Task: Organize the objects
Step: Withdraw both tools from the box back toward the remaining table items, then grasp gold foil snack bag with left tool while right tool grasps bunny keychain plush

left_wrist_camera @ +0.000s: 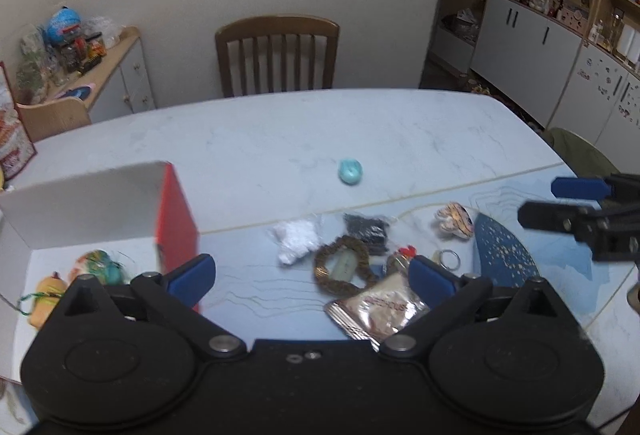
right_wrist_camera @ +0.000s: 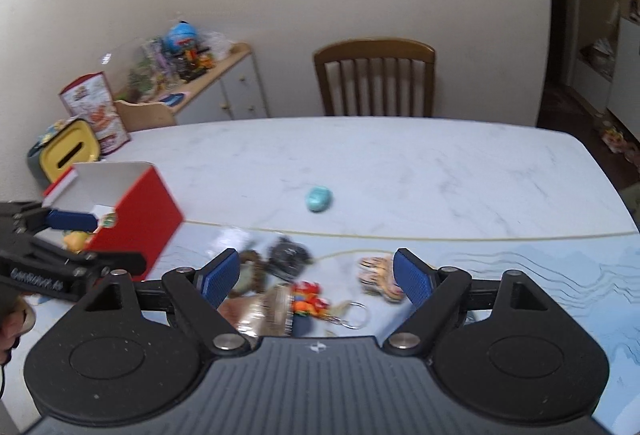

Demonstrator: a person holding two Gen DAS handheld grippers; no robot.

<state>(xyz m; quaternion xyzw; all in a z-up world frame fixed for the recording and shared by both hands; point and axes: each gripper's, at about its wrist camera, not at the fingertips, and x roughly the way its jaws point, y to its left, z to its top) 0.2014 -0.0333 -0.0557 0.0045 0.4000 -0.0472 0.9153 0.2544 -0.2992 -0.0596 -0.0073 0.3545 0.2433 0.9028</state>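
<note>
1. The red box [left_wrist_camera: 176, 219] is sitting open on the table [left_wrist_camera: 400, 139], holding colourful small toys [left_wrist_camera: 96, 267].
2. Both the left gripper [left_wrist_camera: 312, 275] and the right gripper [right_wrist_camera: 316, 275] are hovering wide open, empty.
3. Loose trinkets [left_wrist_camera: 340, 267] are lying beside the box; a teal ball [left_wrist_camera: 350, 171] is resting apart.

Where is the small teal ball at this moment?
The teal ball lies alone mid-table in both views, beyond the clutter pile, right of the red box and before the chair.
</note>
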